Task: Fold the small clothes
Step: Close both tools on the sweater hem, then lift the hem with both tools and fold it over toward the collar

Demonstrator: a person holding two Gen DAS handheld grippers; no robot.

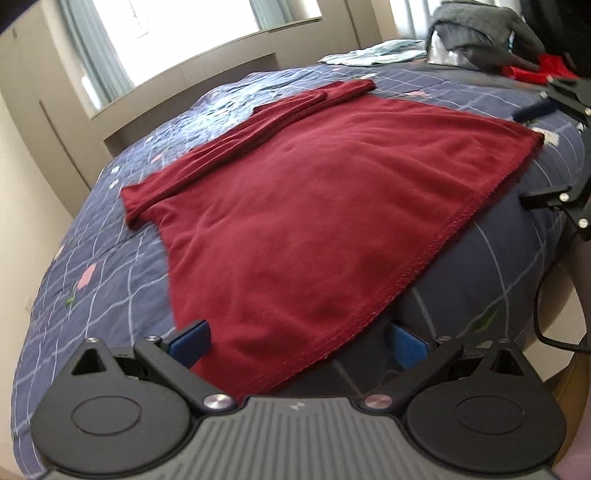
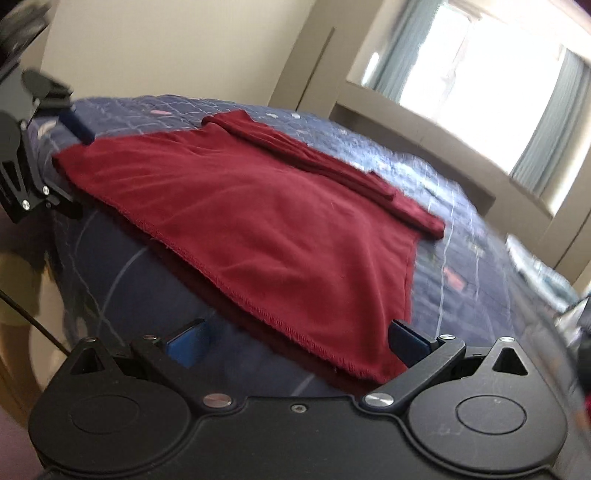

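A dark red long-sleeved shirt (image 1: 295, 206) lies flat on the bed, its sleeves folded across the far side; it also shows in the right wrist view (image 2: 236, 218). My left gripper (image 1: 299, 343) is open, its blue pads on either side of the shirt's near hem corner. My right gripper (image 2: 299, 343) is open at the other hem corner, one pad beside the cloth. The right gripper shows at the right edge of the left wrist view (image 1: 554, 147), and the left gripper at the left edge of the right wrist view (image 2: 55, 158). Neither holds the shirt.
The bed has a navy checked quilt (image 1: 110, 266). At its far end lie a light blue garment (image 1: 376, 55), a grey pile (image 1: 480, 33) and a bright red cloth (image 1: 535, 70). A window (image 2: 461, 66) and beige wall panels stand behind. The bed edge is just below the hem.
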